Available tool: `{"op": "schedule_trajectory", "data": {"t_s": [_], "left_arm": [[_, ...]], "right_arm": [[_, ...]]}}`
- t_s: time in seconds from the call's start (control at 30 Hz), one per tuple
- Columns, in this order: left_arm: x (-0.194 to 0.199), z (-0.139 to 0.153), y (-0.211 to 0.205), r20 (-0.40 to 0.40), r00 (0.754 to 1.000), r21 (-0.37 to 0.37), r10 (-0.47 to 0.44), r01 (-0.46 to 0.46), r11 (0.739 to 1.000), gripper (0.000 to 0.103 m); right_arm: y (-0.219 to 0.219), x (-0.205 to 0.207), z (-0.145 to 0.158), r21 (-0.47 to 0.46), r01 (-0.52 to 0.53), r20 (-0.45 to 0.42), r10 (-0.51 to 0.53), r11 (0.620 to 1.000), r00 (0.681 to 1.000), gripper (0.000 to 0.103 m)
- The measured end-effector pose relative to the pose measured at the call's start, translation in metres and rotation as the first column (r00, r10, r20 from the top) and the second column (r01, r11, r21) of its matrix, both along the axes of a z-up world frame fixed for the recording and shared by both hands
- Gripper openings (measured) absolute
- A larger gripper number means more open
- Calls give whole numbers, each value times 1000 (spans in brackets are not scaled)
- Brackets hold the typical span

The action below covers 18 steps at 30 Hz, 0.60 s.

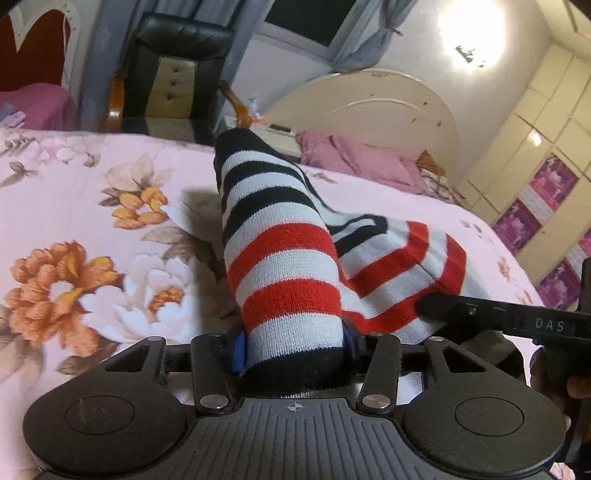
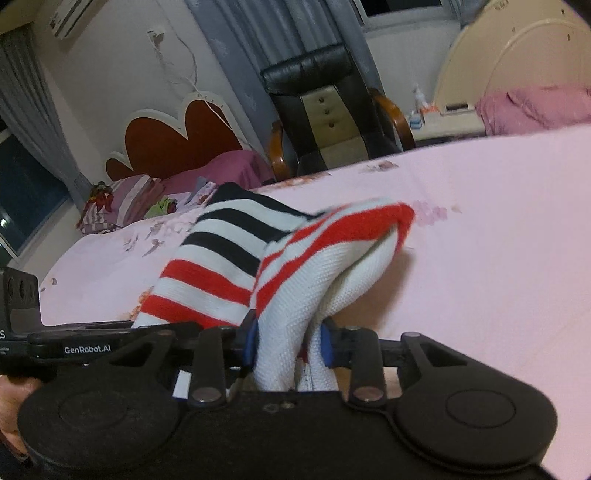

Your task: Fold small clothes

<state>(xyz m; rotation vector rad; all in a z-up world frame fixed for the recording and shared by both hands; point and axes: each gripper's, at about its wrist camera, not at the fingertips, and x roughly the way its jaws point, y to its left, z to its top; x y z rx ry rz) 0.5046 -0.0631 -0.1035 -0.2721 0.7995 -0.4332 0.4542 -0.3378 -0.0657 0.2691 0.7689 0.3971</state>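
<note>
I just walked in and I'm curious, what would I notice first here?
The stripy sock, red, white and black, pinched at both ends by the left gripper and the right gripper, above the pink flowery bedsheet. Behind the bed stands a black chair.

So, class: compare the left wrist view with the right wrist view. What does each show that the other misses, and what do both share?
Left only: orange flowers printed on the sheet, purple wardrobe panels, a bright lamp.
Right only: a heart-shaped headboard, an air conditioner.
Both: the striped sock clamped in each tool (left tool, right tool), the pink sheet, the black chair.
</note>
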Motion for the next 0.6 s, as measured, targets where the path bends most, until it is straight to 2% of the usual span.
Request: {"op": "schedule_trajectory", "data": {"t_s": [0.1, 0.27, 0.5, 0.6], "left_arm": [[-14, 12, 31, 25, 1000, -12, 2, -2, 1000, 48], [-39, 30, 109, 47, 998, -7, 34, -34, 999, 48], [-76, 28, 239, 14, 993, 41, 121, -122, 992, 48], [-90, 18, 277, -15, 990, 67, 140, -139, 988, 48]], "right_arm": [[28, -9, 13, -27, -8, 28, 9, 1000, 1000, 31], [96, -17, 28, -29, -51, 60, 53, 998, 997, 31], [217, -12, 15, 0, -158, 42, 158, 987, 987, 31], [256, -14, 2, 18, -192, 11, 192, 981, 981, 31]]}}
